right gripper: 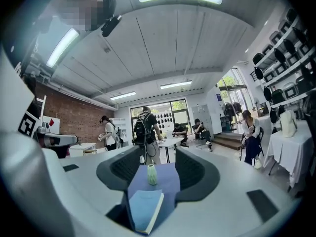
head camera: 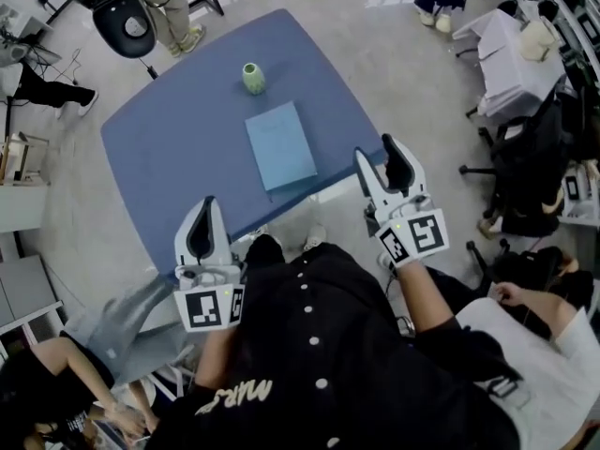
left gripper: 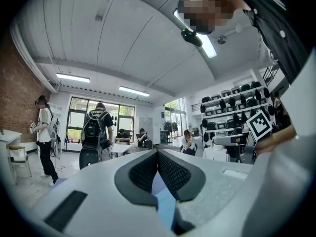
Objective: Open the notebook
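Blue table | closed notebook | green vase | left tool pinched together | right tool wide, empty

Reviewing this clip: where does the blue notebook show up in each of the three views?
Head view: the notebook lies closed near the middle of the blue table, nearer the person than the green vase.
Left gripper view: not in it.
Right gripper view: the notebook is at lower centre, just below the vase.
Shared landmark: the green vase, seen in the head and right gripper views only.
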A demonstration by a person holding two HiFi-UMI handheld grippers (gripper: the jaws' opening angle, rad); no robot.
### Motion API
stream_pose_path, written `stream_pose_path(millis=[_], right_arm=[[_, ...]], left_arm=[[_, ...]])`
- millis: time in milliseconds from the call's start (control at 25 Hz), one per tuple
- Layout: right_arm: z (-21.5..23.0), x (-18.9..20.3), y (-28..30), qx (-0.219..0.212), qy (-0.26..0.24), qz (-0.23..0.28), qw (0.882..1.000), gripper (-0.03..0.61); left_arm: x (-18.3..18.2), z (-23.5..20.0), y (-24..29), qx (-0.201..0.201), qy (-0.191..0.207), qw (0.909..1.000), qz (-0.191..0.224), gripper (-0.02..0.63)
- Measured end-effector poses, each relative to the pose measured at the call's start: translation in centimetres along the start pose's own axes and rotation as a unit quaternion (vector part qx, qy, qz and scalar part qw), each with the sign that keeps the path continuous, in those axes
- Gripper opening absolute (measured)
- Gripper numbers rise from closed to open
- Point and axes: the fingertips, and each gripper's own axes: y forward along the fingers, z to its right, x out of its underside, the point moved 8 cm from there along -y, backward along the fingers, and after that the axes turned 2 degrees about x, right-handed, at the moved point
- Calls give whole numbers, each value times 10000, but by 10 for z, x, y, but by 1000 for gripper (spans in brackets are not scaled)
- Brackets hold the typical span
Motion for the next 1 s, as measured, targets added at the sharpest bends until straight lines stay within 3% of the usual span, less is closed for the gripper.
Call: stream_pose_path(millis=[280,480,600,760,1000], right_arm=[[-5,36,55,-51,108,-461,9989,219],[-5,86,99,-38,429,-1293,9907,219],[0,130,114,-40,773,-2023,9763,230],[2,189,124,-92,1277,-2927,9476,241],[-13,245,120,-185,1498,-3772,9137,247]], left_arm=[[11,-41,25,16,-41,10000,-39,3],[14,-72,46,99,-67,9998,-140,3],[25,-81,54,112,-136,9993,-335,3],[40,-88,65,169,-207,9979,-591,3],[63,-92,76,292,-292,9949,-925,3]])
